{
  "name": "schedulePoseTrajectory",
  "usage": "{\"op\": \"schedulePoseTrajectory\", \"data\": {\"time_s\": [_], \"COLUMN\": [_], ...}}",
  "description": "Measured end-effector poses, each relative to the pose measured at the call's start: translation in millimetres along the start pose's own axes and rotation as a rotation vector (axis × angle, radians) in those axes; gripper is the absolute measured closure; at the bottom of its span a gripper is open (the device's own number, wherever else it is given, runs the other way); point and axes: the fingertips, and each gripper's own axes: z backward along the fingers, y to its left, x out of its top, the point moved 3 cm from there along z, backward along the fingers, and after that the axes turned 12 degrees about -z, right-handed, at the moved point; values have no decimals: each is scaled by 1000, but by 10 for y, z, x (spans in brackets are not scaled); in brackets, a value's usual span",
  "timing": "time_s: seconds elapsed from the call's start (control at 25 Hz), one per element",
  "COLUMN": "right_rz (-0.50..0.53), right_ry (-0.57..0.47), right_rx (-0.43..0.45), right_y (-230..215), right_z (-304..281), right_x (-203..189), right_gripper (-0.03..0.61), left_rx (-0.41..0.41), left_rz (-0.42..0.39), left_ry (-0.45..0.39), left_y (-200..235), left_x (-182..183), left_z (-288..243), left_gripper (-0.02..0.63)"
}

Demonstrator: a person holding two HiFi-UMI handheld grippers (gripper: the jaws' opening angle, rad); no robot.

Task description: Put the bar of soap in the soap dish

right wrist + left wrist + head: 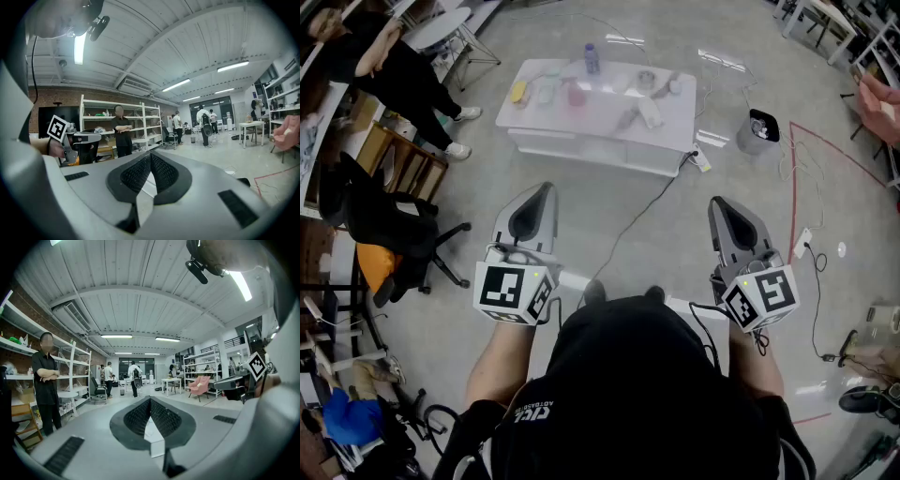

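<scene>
A low white table [581, 127] stands far ahead on the grey floor. On it lie several small items: a yellow piece [518, 91] at its left end that may be the soap, a pink item [576, 94], a bottle [592, 58]. I cannot make out which one is the soap dish. My left gripper [547, 190] and right gripper [715, 202] are held level in front of my body, well short of the table. Both are shut and hold nothing. The left gripper [150, 399] and the right gripper [150, 155] show their ribbed pads meeting at the tip.
A black office chair [394, 234] and a wooden chair [398, 159] stand at the left, with a person [403, 70] beside them. A grey bin [757, 131], a floor cable [647, 211] and red tape lines [834, 155] lie to the right of the table. Shelves and other people fill the hall.
</scene>
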Motion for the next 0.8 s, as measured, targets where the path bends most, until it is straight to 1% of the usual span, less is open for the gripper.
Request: {"op": "schedulePoseTrajectory", "data": {"time_s": [0.48,0.8], "right_rz": [-1,-62], "right_ry": [-13,-28], "right_rx": [3,14], "right_y": [-181,-525], "right_z": [218,571], "right_x": [-2,-61], "right_gripper": [564,563], "left_rx": [-19,-7], "left_rz": [2,-8], "left_ry": [19,20], "left_y": [-304,-689], "left_x": [61,227], "left_z": [-75,-150], "left_gripper": [604,604]}}
